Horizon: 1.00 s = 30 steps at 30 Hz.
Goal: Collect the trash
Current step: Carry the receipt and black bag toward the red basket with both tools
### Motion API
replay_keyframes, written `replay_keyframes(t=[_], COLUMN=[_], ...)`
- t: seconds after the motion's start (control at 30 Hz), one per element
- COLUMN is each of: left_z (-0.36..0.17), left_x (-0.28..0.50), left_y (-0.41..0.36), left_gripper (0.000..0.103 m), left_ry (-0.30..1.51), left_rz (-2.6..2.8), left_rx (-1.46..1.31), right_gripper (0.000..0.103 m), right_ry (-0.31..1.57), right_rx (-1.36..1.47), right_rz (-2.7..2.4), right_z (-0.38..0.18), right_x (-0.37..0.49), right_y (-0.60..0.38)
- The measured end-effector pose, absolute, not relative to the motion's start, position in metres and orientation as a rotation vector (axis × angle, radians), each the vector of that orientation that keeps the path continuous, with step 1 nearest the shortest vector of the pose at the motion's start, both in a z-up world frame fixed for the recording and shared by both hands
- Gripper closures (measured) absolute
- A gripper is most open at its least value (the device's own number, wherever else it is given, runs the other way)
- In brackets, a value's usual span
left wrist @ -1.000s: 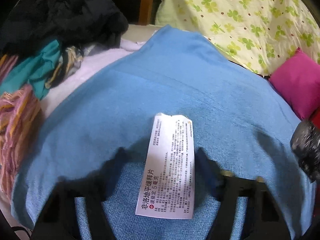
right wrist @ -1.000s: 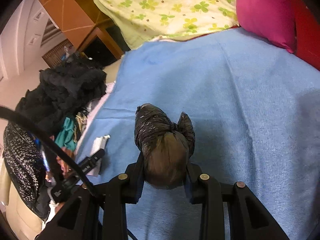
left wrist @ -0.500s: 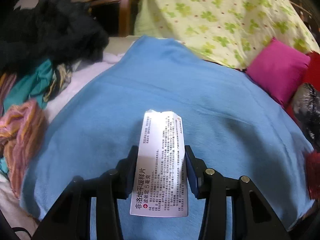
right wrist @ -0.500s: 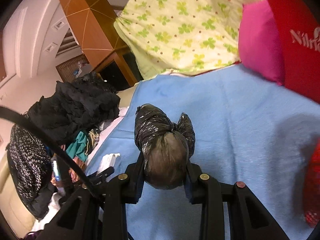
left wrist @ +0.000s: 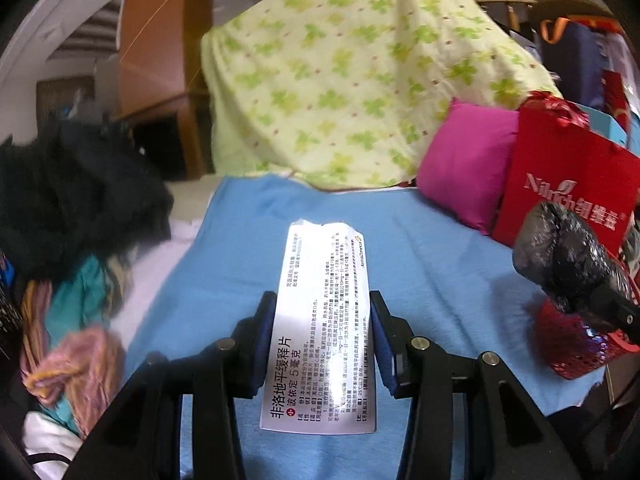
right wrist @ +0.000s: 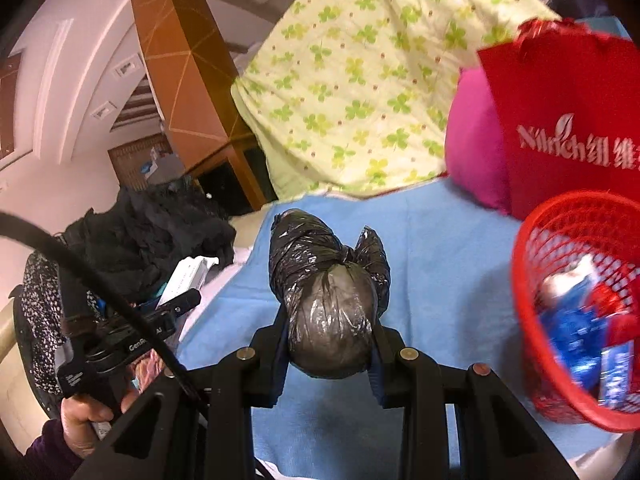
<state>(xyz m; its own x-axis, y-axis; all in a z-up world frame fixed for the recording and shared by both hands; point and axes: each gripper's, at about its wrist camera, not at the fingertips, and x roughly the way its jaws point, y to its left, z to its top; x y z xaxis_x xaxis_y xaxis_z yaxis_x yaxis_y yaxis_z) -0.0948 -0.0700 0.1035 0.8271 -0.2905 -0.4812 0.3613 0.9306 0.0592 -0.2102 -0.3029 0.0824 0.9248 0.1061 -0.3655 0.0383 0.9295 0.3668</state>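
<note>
A white medicine box with printed text is off the blue blanket, and my left gripper is shut on its long sides. My right gripper is shut on a knotted black plastic bag, held above the blanket. The red mesh basket stands at the right edge of the bed with several blue and red wrappers inside. In the left wrist view the black bag hangs just above that basket. In the right wrist view the left gripper and the box show at the left.
A heap of black and coloured clothes lies along the left of the bed. A clover-patterned quilt, a pink cushion and a red paper bag stand at the back right. A hand holds the left gripper's grip.
The left jaws have gone from open around the lying box to shut on it, and have lifted it. Both grippers have risen and swung right, and the red basket has come into view.
</note>
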Motion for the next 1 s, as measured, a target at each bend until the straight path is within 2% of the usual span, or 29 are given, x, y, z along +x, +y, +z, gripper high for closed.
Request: replay_keyframes(t=[0.4, 1.0], left_z=[0.136, 0.144], left_x=[-0.139, -0.164], left_y=[-0.096, -0.132], left_gripper=[0.057, 0.057], left_ry=[0.436, 0.426], left_rz=[-0.39, -0.443], left_rx=[0.23, 0.303], right_gripper=[0.068, 0.068], right_ry=[0.27, 0.195], right_rx=[0.348, 0.316], right_rz=[0.011, -0.047], right_z=[0.122, 0.136], right_x=[-0.266, -0.314], right_y=[-0.304, -0.32])
